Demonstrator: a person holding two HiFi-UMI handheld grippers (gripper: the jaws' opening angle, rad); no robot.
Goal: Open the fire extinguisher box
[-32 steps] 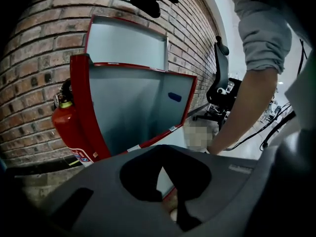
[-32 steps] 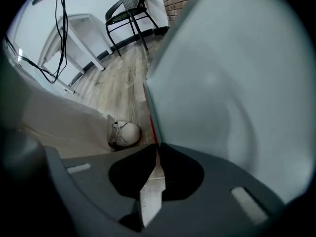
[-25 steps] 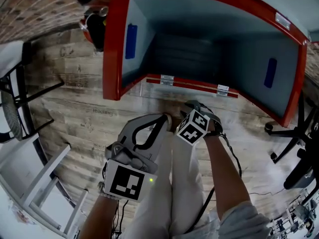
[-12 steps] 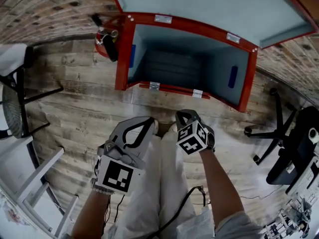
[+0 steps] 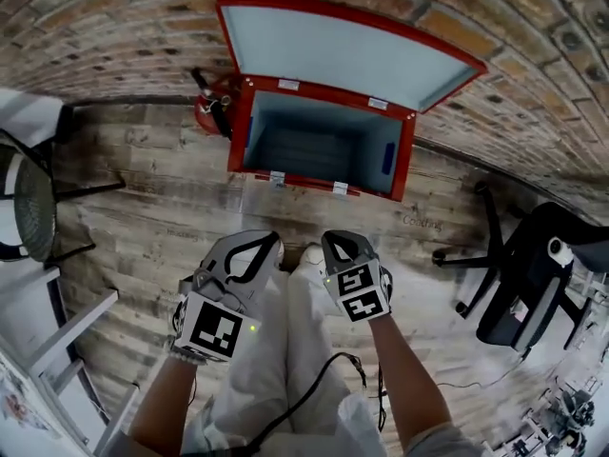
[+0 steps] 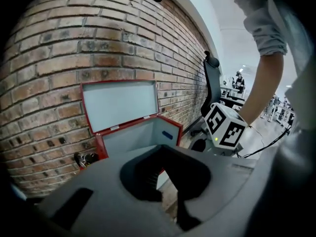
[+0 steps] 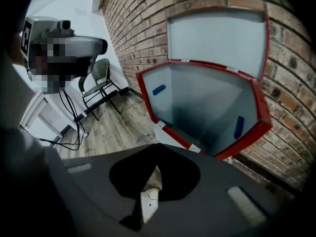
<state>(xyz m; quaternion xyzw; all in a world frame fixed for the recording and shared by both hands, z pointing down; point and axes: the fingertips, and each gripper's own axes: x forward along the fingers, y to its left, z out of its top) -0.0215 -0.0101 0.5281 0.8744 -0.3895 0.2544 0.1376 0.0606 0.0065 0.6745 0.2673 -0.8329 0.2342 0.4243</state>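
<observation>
**Box open, both grippers shut on nothing**

The fire extinguisher box [image 5: 236, 136] sat on the plank floor [image 5: 152, 227] against the brick wall [image 5: 114, 27]. Its lid [image 5: 333, 50] was thrown right back and leaning on the bricks, so the job looked done to me.

The left gripper [image 5: 262, 246] and right gripper [image 5: 335, 244] hung well short of the box, above the person's legs. Each had its jaws pressed together and empty.

My worry was the lid: I saw no stay holding it, so a knock might drop it shut. The cable [image 5: 314, 388] trailing by the legs could also snag a foot.

The box looked like red-painted sheet metal, square-cornered, with a smooth pale grey lining and a ribbed bottom. Small bright latch plates [image 5: 276, 177] sat on the front rim. A red extinguisher [image 5: 211, 110] with a black hose lay just beside it.
</observation>
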